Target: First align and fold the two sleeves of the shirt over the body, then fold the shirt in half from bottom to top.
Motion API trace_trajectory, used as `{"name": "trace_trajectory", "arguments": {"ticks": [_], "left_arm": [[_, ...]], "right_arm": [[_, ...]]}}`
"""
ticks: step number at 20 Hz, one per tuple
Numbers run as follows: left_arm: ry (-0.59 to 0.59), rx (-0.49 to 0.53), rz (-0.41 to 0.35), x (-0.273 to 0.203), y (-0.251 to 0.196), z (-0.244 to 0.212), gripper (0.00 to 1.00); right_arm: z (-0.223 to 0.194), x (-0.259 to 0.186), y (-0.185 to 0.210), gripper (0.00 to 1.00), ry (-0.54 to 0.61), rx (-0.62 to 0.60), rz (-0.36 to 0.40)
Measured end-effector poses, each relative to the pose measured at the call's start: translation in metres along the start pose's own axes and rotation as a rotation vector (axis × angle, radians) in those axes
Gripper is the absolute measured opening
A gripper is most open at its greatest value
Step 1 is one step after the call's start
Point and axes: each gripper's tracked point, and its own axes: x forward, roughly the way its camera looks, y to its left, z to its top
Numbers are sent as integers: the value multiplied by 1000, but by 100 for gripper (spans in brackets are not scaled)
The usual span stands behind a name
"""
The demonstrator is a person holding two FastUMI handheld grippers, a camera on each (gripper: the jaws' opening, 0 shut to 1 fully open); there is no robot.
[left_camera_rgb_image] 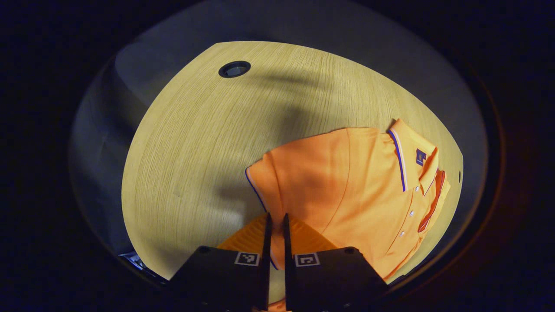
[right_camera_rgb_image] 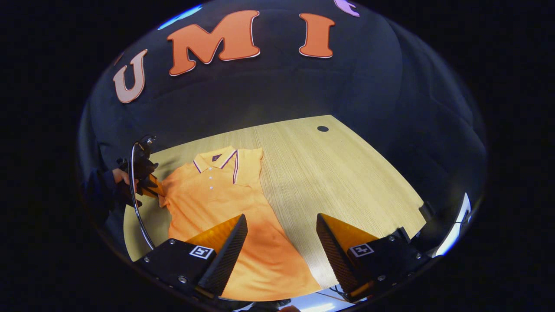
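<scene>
Two grippers are at work over one orange polo shirt lying face up on a pale wood-grain counter. In the right gripper view, the shirt sits toward the counter's left side, collar at the far end and hem nearest the camera. One sleeve is already folded over the body beside the collar, its striped cuff running alongside the button placket.

Left gripper: fingers drawn nearly together, with only a narrow gap, and orange fabric of the other sleeve lies at and between them. In the right gripper view this same gripper is at the shirt's left edge, held by a hand, with the sleeve bunched against it.

Right gripper: fingers spread wide, holding nothing, poised above the lower part of the shirt and the bare counter beside it.

A round cable port is set in the counter, well apart from the shirt.
</scene>
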Motion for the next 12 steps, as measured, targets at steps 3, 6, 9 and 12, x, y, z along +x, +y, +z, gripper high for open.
{"name": "trace_trajectory", "arguments": {"ticks": [3, 6, 9, 12], "left_arm": [[-34, 27, -81, -7, -16, 3, 9], [-94, 82, -113, -23, -30, 14, 9], [-132, 140, -133, -34, -51, 18, 9], [-164, 204, -149, -43, -74, 22, 9]], "right_arm": [[-7, -6, -13, 98, 6, 21, -11], [-13, -8, -22, 98, 14, 34, -25], [-17, -8, -31, 98, 25, 52, -23], [-21, -9, -39, 98, 34, 53, -30]]}}
